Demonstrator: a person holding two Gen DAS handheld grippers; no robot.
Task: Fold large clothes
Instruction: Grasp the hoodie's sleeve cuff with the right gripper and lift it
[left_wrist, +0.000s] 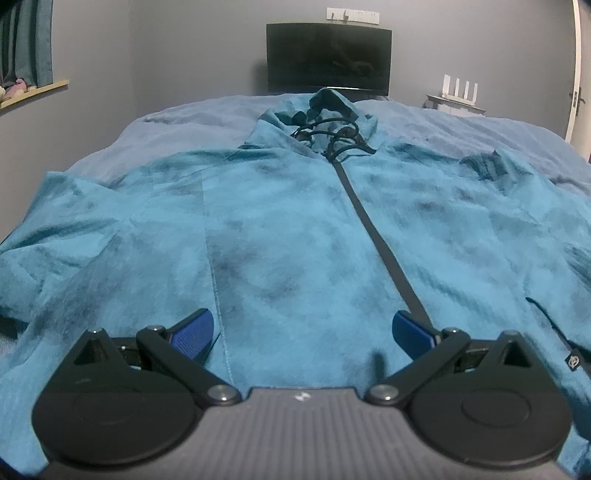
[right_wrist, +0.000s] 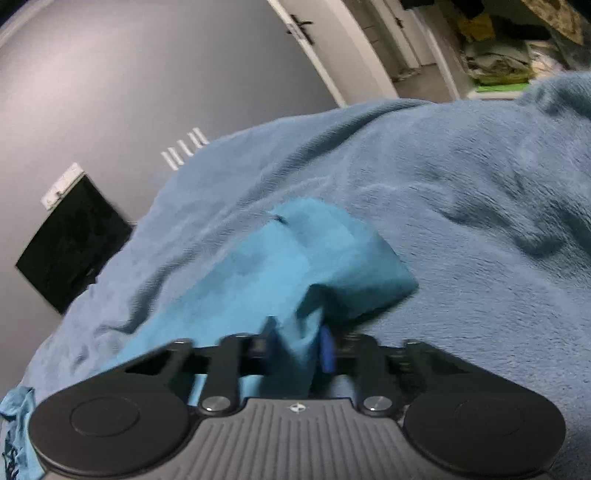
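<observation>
- On the bed (left_wrist: 480, 122), under its blue-grey blanket, we see the teal hooded jacket (left_wrist: 288, 229) lying front-up, zipped, with its hood towards the far wall and its hem nearest us.
- At the left, the jacket's left sleeve (left_wrist: 62, 236) lies bunched beside the body; if we fold over it as it is, we judge the crease will come out lumpy.
- Just right of that, our left hand-held gripper (left_wrist: 303, 332) hovers over the hem with its blue pads spread wide, holding nothing. Should it close from here, it may catch only the top layer, or snag the dark zip (left_wrist: 373, 236) that runs close by its right pad.
- Near the collar, the black drawcords (left_wrist: 332, 138) lie in loose loops; we think they could tangle or end up trapped inside a fold.
- Further right, on the jacket's edge, a small dark tab (left_wrist: 573, 362) carries a round pale emblem; we cannot read any lettering on it.
- At the right, our right hand-held gripper (right_wrist: 297, 350) is pinching a gathered fold of the right sleeve (right_wrist: 306, 258), whose cuff end lies on the blanket beyond. The view is smeared, so a quick pull seems likely, and the thin pinch could slip free or drag the whole jacket askew.
- At that view's lower left corner, dark print shows on teal cloth (right_wrist: 11, 450), too cropped to read.
</observation>
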